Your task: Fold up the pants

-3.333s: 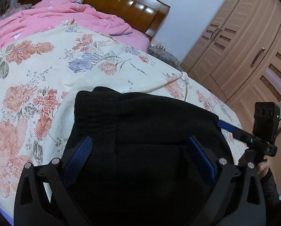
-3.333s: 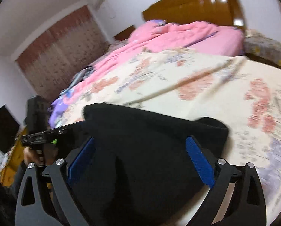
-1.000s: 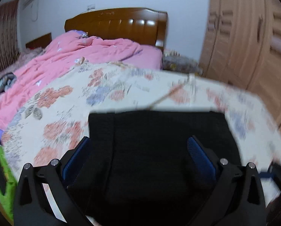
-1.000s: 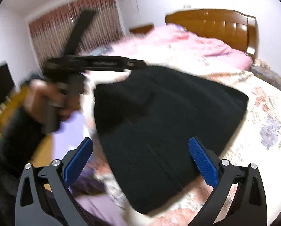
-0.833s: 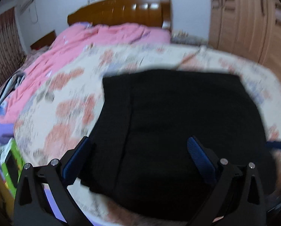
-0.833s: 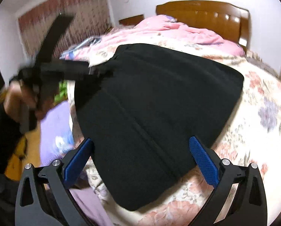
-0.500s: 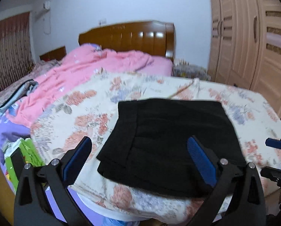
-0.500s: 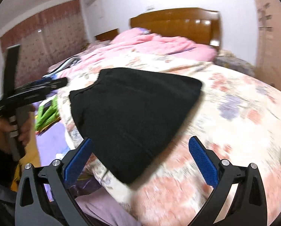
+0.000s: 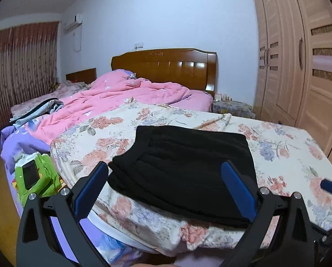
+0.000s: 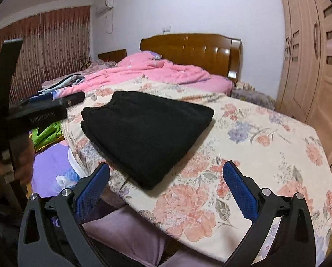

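risk: folded pants (image 10: 143,131) sit ahead of both tongs at the bed (image 10: 266,146) edge, could slide off or unfold if bumped | left tongs (image 9: 163,189): wide apart, empty, touching nothing | right tongs (image 10: 166,191): wide apart, empty, clear of cloth | fold looks done

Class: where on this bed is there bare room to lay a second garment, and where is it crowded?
Free: the floral sheet between the folded black pants and the wardrobe. Crowded: the pink quilt by the headboard, and clothes piled at the left edge.
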### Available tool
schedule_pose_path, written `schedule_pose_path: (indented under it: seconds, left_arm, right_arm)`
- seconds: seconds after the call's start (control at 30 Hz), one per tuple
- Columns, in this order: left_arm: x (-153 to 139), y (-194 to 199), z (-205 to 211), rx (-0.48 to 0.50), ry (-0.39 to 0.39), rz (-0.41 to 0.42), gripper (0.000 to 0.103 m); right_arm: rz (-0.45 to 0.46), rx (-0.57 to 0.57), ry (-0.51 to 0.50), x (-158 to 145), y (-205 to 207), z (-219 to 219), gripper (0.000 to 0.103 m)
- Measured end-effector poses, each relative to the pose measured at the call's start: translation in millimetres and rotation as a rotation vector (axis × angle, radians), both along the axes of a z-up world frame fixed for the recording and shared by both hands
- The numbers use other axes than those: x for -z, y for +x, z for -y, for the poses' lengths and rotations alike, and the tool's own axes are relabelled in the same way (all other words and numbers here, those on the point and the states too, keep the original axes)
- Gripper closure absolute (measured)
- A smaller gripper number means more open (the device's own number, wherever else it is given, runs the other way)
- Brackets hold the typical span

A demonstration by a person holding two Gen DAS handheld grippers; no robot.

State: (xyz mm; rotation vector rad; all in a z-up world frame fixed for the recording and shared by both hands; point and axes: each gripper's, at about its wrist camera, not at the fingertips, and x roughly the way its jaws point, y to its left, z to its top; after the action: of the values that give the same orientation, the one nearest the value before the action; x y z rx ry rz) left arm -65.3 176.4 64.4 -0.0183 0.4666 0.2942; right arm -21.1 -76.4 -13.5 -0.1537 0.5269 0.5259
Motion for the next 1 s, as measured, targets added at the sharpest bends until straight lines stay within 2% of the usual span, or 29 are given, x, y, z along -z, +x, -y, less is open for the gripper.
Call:
schedule_pose_path:
  seconds: [0.17, 0.37, 1.0]
  left_arm:
    - [9, -8, 8, 0.018, 0.044, -0.022, 0.002]
    - [23, -4, 2, 0.026, 0.012, -0.075, 0.002]
    - [25, -3, 2, 0.028, 0.010, -0.070, 0.002]
  right_arm:
    - [0.003, 0.001, 0.011, 0, -2, 1, 0.005]
    - [0.004, -0.005, 0.007, 1, -3, 0, 0.005]
    - [-0.009, -0.008, 0.015, 4, -2, 1, 0.005]
